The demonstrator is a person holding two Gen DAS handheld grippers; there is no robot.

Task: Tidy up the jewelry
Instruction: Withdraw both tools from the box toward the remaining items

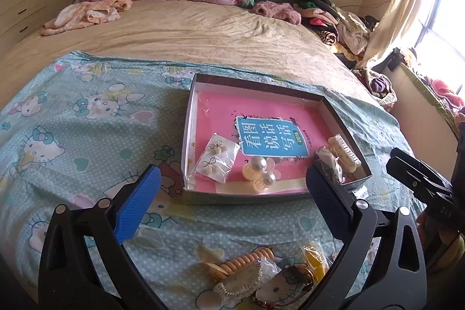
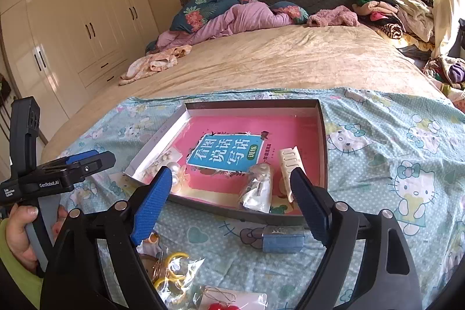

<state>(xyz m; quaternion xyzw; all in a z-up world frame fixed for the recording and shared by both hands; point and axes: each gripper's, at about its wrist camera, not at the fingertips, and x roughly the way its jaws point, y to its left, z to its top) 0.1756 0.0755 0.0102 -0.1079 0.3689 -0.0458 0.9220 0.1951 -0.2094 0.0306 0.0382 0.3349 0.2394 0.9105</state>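
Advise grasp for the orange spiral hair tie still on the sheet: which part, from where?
Take the orange spiral hair tie across its coiled band, coming from above. It lies flat on the sheet with packets crowding its right side, so a top-down pinch on the clearer left part looks safest for the left claw, which is open.

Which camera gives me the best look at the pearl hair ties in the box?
The left wrist view. The pearl hair ties lie in full sight there, near the front wall of the box, beside the bagged earrings. In the right wrist view the right gripper's blue finger covers most of them.
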